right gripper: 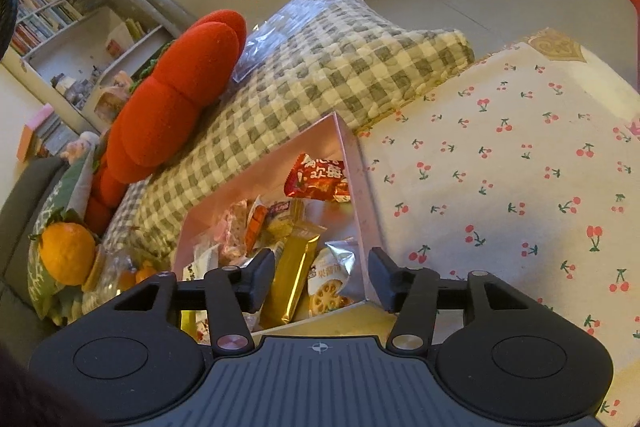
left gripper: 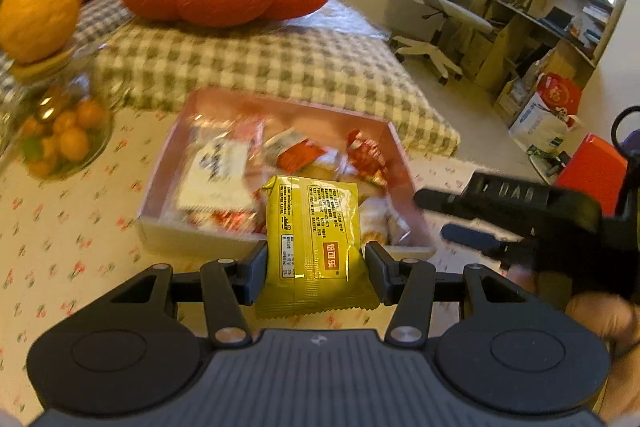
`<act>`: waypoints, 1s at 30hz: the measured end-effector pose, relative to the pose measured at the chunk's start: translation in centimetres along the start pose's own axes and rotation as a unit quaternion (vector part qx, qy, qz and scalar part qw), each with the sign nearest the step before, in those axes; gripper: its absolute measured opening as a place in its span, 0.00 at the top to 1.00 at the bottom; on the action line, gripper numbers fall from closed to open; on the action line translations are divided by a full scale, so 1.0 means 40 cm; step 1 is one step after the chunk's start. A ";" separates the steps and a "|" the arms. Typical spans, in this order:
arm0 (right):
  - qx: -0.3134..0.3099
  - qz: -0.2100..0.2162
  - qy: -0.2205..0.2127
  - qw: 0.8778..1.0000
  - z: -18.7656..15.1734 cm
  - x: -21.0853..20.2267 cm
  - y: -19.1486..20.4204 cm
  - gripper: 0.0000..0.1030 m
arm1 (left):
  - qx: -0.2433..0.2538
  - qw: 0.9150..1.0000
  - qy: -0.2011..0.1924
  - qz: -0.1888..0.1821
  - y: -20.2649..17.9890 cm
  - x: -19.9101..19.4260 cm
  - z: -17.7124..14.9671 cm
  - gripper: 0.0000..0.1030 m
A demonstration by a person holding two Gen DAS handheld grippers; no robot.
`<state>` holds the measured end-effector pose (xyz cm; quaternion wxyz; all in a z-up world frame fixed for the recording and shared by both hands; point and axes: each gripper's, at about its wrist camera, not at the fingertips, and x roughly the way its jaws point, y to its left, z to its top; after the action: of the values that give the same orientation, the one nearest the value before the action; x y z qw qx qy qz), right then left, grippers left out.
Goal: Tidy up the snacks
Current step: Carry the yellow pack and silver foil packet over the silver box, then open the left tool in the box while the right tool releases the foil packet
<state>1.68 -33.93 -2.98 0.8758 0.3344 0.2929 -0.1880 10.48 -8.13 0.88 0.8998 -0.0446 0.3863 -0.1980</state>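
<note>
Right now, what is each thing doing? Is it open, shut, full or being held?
Left gripper: shut on the yellow snack packet.
Yellow snack packet: sealed, held upright at the box's near edge.
Right gripper: open, nothing pinched, over the box.
Pink box: no lid on it, holding many snacks.
Gold packet: sealed, lying in the box.
Glass bowl: holding small oranges.

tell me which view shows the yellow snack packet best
The left wrist view: the yellow snack packet sits large and unobstructed between the left gripper pads, its print facing the camera. The right wrist view shows only a narrow gold packet over the pink box, possibly the same one.
</note>
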 end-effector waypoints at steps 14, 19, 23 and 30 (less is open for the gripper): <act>0.004 -0.018 -0.004 1.000 0.004 -0.007 -0.024 0.39 | 0.027 0.999 0.003 0.025 -0.049 0.146 0.041 0.53; 0.005 -0.021 -0.005 1.000 0.005 -0.006 -0.025 0.35 | 0.032 0.999 -0.002 0.028 -0.052 0.168 0.054 0.53; 0.004 -0.021 -0.006 1.000 0.007 -0.006 -0.024 0.35 | 0.038 0.999 -0.007 0.032 -0.053 0.189 0.064 0.53; 0.004 -0.025 -0.003 1.000 0.007 0.000 -0.025 0.35 | 0.049 0.998 -0.008 0.036 -0.048 0.219 0.069 0.52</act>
<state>1.25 -34.83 -3.29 0.8701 0.3304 0.2981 -0.2121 17.27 -13.52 -2.67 0.9103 0.0116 0.3707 -0.1836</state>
